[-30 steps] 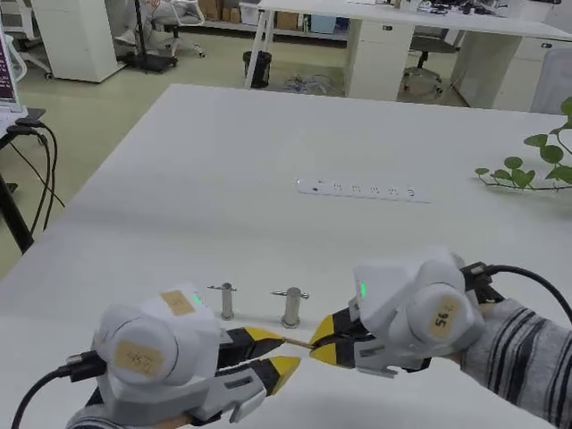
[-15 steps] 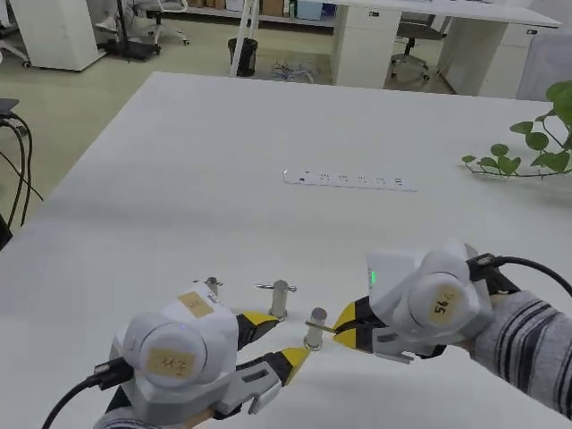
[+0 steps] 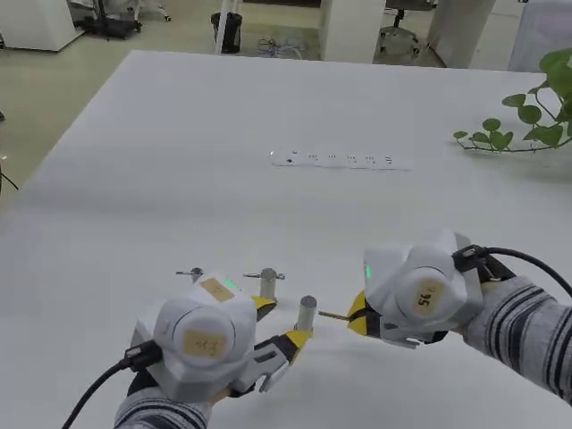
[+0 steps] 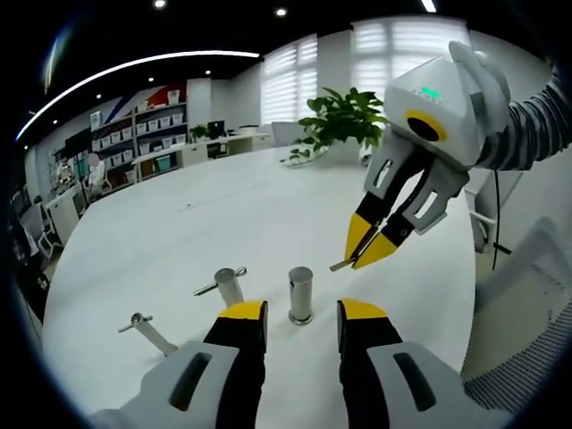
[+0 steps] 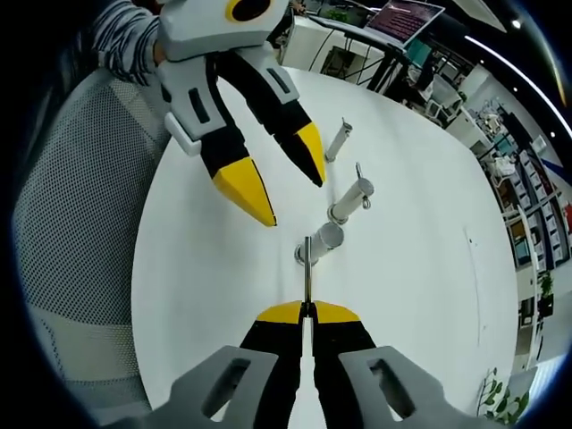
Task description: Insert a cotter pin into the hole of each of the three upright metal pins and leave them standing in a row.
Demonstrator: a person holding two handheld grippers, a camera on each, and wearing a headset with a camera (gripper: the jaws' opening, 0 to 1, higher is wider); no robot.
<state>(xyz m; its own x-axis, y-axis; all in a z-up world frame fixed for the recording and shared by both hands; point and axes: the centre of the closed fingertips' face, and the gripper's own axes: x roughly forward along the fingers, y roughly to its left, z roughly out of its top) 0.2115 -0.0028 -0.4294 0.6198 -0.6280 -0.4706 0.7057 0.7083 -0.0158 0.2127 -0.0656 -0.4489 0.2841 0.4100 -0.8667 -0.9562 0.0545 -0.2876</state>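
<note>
Cotter (image 5: 307, 264): gripped by one end between the right gripper's yellow tips and lying level. Its free end pointed at the bare pin's top and stopped just short of it.
Right gripper (image 5: 307, 310): clenched on the cotter, held low over the table to the right of the row.
Bare pin (image 4: 300, 293): upright at the right end of the row, with nothing through its head. Its hole was too small to make out.
Left gripper (image 3: 281, 322): jaws spread, one tip on either side of the bare pin's foot. They seemed clear of it, though from where I stood I couldn't be sure.
Middle pin (image 4: 231, 286): upright just beside the bare pin, with a cotter crosswise through its top.
End pin (image 4: 152, 332): standing at the left end, also with a cotter through its top. In the head view the left gripper hid part of it.
Row: the three pins stood in line, close together, near the front edge of the table.
Table (image 3: 268, 107): white, with a strip (image 3: 340, 160) well beyond the pins and a plant (image 3: 527, 125) at the far right.
</note>
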